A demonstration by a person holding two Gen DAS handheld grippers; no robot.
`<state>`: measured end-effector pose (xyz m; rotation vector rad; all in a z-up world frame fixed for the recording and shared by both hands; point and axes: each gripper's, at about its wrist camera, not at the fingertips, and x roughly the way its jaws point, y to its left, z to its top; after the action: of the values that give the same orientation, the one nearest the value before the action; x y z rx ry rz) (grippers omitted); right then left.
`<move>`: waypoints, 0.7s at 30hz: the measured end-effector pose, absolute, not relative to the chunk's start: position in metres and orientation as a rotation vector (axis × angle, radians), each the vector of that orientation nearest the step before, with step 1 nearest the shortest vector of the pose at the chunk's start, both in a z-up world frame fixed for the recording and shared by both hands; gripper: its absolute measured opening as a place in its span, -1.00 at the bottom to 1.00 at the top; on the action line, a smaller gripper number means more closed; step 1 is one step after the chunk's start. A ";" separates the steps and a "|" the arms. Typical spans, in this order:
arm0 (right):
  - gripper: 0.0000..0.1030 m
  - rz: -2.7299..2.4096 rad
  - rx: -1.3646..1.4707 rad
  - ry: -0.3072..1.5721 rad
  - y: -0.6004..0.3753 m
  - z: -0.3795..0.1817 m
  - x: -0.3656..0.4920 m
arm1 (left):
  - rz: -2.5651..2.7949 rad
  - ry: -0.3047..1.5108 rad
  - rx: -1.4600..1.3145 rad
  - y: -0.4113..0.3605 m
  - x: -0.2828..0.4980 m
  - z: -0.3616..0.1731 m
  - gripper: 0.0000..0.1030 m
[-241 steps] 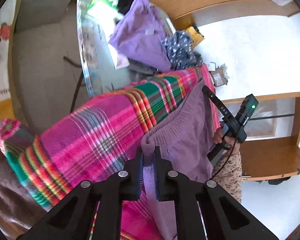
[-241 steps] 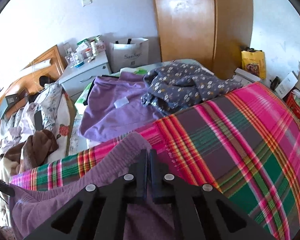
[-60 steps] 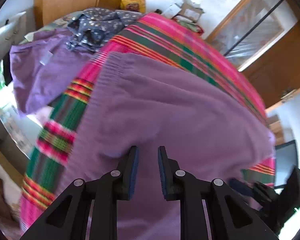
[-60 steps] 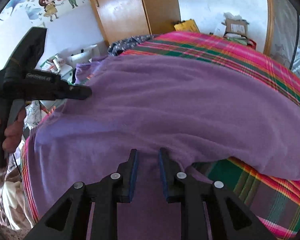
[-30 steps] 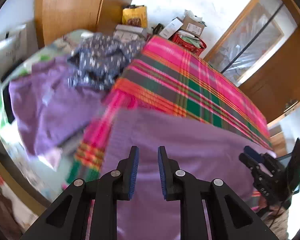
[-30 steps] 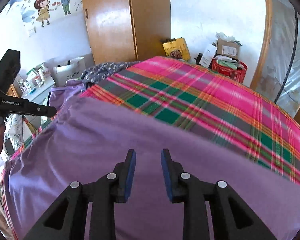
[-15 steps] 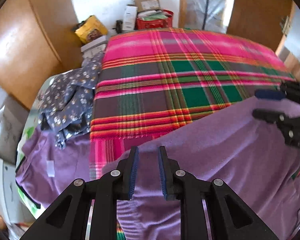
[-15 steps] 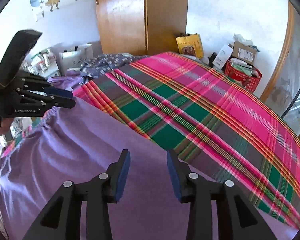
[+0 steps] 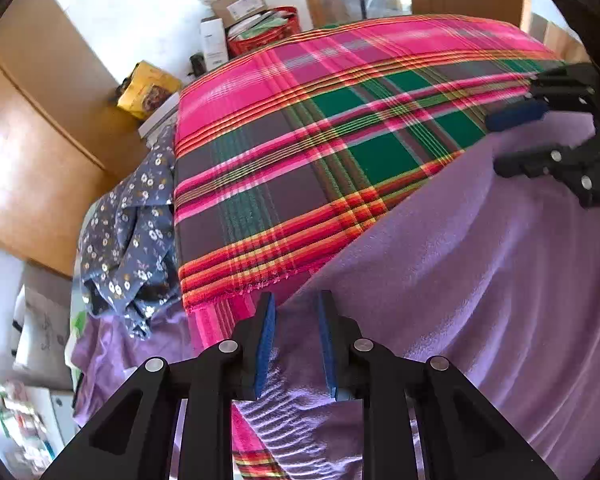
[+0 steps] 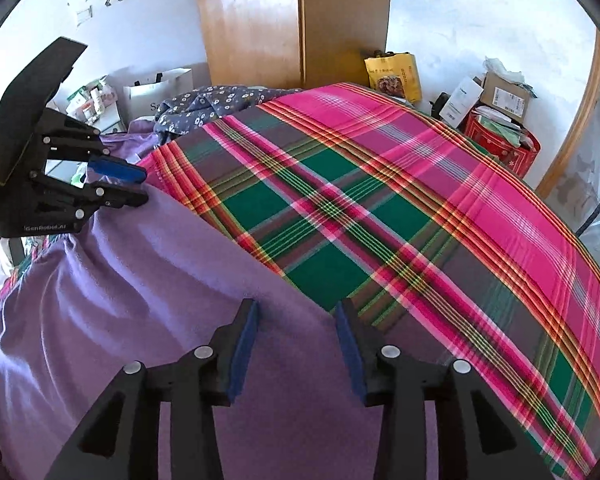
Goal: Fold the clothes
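Both grippers have let go of the purple garment [image 10: 148, 280] since it hung pinched. Left gripper [image 9: 296, 340] and right gripper [image 10: 298, 340] spread, jaws opening, pads clear, cloth edge between them. Garment lies flat on plaid blanket [image 10: 380, 208]; floral clothes [image 9: 132, 232] beyond.

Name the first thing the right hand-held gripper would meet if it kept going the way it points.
Probably the purple garment spread beneath the right hand-held gripper, near its edge on the plaid blanket; depth is unclear.
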<state>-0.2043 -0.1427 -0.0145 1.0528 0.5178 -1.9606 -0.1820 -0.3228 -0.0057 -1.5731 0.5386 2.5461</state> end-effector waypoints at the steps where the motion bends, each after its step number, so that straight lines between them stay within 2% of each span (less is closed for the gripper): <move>1: -0.17 -1.956 1.058 0.508 -0.142 -0.015 -0.206 | 2.539 0.565 -1.557 -0.323 -0.181 -0.006 -0.57; 7: -0.17 -1.946 1.050 0.491 -0.139 -0.016 -0.206 | 2.516 0.763 -1.462 -0.310 -0.168 -0.007 -0.58; 9: -0.17 -1.947 1.055 0.481 -0.139 -0.016 -0.207 | 2.498 0.744 -1.463 -0.309 -0.167 -0.007 -0.76; 13: -0.17 -1.951 1.051 0.480 -0.139 -0.016 -0.207 | 2.485 0.742 -1.464 -0.310 -0.167 -0.006 -0.77; 16: -0.16 -1.952 1.050 0.475 -0.139 -0.017 -0.206 | 2.477 0.741 -1.455 -0.311 -0.168 -0.008 -0.91; 21: -0.20 -1.960 1.031 0.499 -0.140 -0.017 -0.201 | 2.480 0.780 -1.438 -0.307 -0.164 -0.012 -0.94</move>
<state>-0.2012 -0.1395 -0.0167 1.0313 0.4988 -1.9598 -0.1641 -0.3070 -0.0118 -1.4377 0.7795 2.4804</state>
